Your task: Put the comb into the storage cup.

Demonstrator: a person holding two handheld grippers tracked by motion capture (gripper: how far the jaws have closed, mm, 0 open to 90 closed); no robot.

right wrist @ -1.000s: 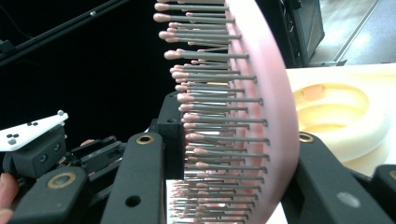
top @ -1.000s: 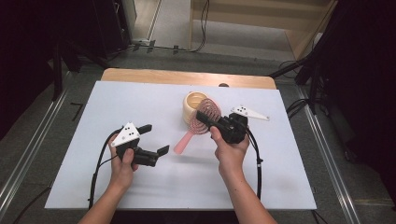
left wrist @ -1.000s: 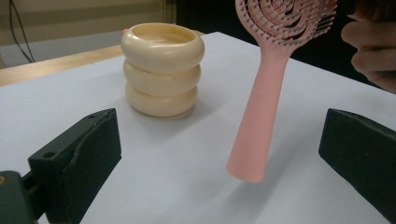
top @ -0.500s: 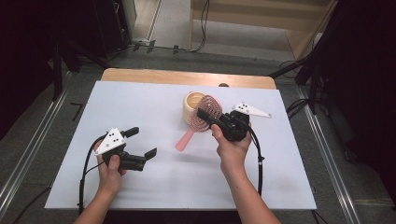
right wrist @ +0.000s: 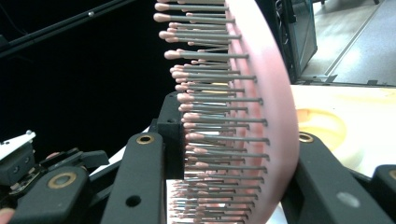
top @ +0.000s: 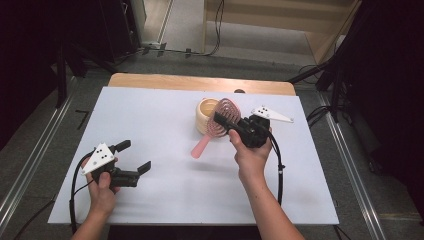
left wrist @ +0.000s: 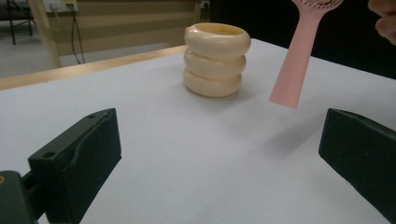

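Note:
A pink hairbrush [top: 220, 122] hangs tilted above the white table, its handle [top: 201, 147] pointing down to the left. My right gripper [top: 223, 121] is shut on the brush head, right beside a cream ridged cup [top: 205, 114]. In the right gripper view the bristles and pink back [right wrist: 266, 107] sit between the jaws, with the cup [right wrist: 336, 126] just behind. My left gripper [top: 134, 156] is open and holds nothing, low over the table's left front. From its own view, the left gripper [left wrist: 219, 154] faces the cup [left wrist: 217, 60] and the hanging handle [left wrist: 296, 70].
The white table top [top: 165, 105] lies on a wooden table whose far edge [top: 200, 82] shows behind it. Dark stands and cables ring the table. A hand [left wrist: 383, 18] shows at the top right of the left gripper view.
My left gripper has drawn back to the left and toward the front edge, away from the brush handle. The right gripper has kept its hold on the brush near the cup.

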